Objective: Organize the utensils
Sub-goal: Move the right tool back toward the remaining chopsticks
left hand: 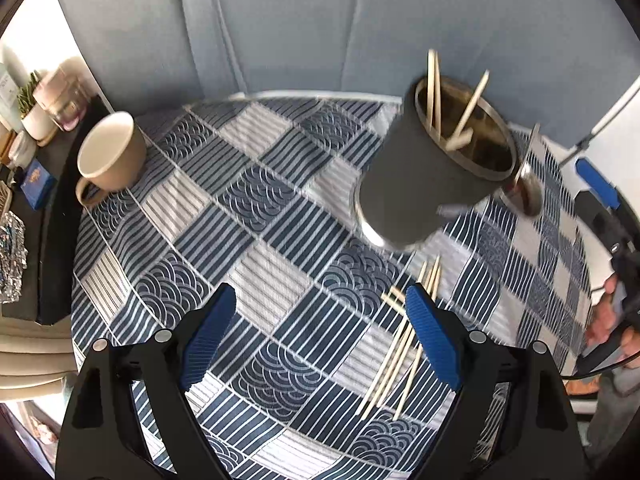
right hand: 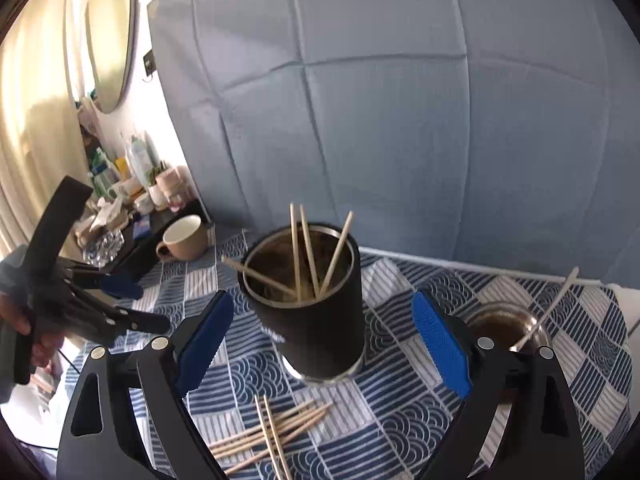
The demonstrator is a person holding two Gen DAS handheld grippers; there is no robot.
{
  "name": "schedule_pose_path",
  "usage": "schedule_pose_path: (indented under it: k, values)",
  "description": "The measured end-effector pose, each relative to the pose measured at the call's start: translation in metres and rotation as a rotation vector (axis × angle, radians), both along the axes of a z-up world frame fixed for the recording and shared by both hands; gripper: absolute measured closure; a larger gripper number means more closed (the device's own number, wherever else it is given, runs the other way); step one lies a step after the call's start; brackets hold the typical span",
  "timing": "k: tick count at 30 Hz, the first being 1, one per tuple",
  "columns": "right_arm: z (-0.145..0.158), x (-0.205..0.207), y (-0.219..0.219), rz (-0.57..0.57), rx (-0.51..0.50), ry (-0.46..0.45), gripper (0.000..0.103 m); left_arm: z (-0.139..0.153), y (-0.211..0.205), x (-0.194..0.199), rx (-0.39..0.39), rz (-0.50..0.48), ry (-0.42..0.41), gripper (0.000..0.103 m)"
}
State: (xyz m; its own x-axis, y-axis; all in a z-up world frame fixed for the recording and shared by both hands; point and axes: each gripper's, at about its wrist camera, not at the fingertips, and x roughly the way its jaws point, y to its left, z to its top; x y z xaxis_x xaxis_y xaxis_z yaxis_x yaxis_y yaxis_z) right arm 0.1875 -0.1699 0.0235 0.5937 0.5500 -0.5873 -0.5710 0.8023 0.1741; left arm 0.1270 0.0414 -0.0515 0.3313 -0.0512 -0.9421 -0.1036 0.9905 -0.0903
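Note:
A black tumbler (left hand: 420, 184) (right hand: 316, 320) stands on the patterned tablecloth (left hand: 260, 220) with several wooden chopsticks (right hand: 296, 252) leaning inside it. More loose chopsticks (left hand: 400, 352) (right hand: 280, 428) lie in a crossed pile on the cloth in front of it. My left gripper (left hand: 320, 294) is open above the cloth, its right finger over the pile's upper ends, with nothing between its pads. My right gripper (right hand: 323, 300) is open too. The tumbler shows in the gap ahead of its fingers, and neither pad touches it. In the right wrist view the left gripper (right hand: 148, 304) is at the left.
A small steel cup (right hand: 504, 324) (left hand: 524, 192) with a pale stick (right hand: 552, 304) in it stands right of the tumbler. A beige mug (left hand: 112, 152) (right hand: 184, 240) sits at the far left corner. A dark side shelf (left hand: 52, 216) holding bottles and pots borders the table's left. A blue sheet (right hand: 400, 120) hangs behind.

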Motion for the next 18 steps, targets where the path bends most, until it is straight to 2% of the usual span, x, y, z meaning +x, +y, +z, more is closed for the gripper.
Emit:
schedule_pose_path:
  k: [5, 8, 18]
  values:
    - [-0.015, -0.007, 0.002, 0.008, -0.038, 0.043, 0.017, -0.025, 0.002, -0.005, -0.022, 0.007, 0.056, 0.018]
    - [-0.025, -0.012, 0.007, 0.029, -0.067, 0.069, 0.017, -0.037, -0.001, -0.008, -0.008, -0.011, 0.077, 0.018]
    - [-0.067, -0.027, 0.026, 0.130, -0.186, 0.131, 0.017, -0.076, -0.030, -0.025, 0.115, -0.189, 0.156, 0.018]
